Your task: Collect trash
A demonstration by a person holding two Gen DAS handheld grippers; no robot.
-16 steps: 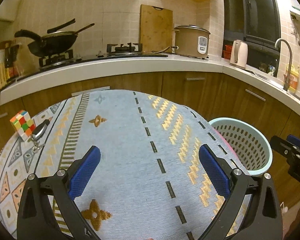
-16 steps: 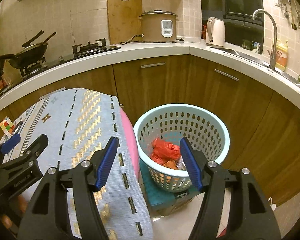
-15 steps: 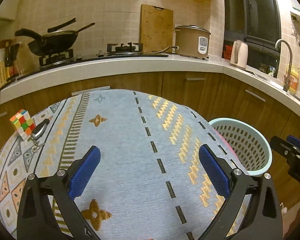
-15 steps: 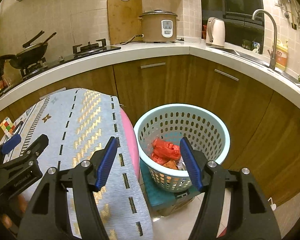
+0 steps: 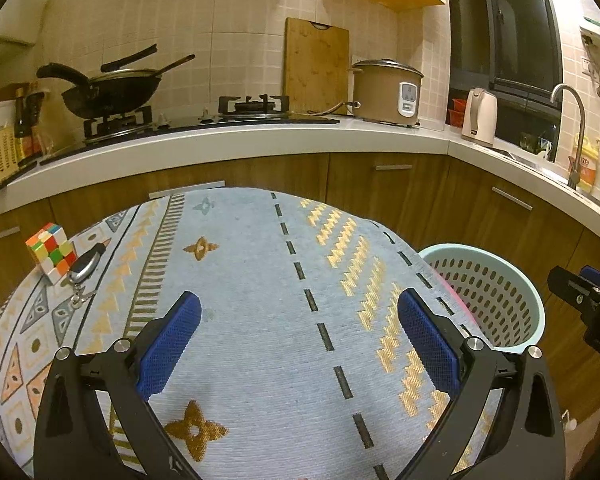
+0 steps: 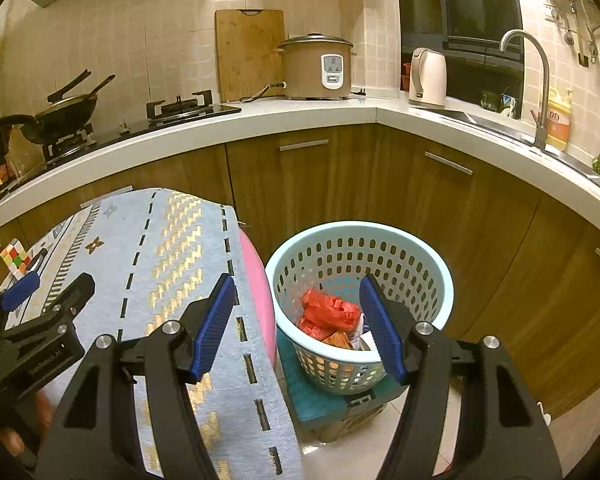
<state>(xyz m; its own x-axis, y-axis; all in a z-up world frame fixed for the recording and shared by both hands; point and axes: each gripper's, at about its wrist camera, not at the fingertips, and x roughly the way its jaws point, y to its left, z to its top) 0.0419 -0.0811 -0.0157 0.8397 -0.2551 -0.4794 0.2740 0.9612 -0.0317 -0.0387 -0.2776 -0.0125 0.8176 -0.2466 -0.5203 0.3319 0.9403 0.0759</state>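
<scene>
Trash, crumpled red plastic wrappers (image 6: 327, 314), lies inside the pale-blue perforated plastic basket (image 6: 436, 276) beside the patterned cloth-covered table (image 5: 252, 280). Left gripper (image 5: 298, 334) and right gripper (image 6: 298, 326) both stand spread, empty. No trash shows on the table; collection appears complete.

My left gripper (image 5: 298, 322) hangs above the patterned tablecloth (image 5: 260, 280), its blue pads (image 5: 168, 344) spread wide with nothing between them. A Rubik's cube (image 5: 51, 251) sits at the cloth's far left edge, with a key fob (image 5: 85, 268) just beside it. The pale blue perforated basket (image 5: 496, 296) stands off the table's right side. The right gripper (image 5: 588, 300) enters at the right edge.
</scene>
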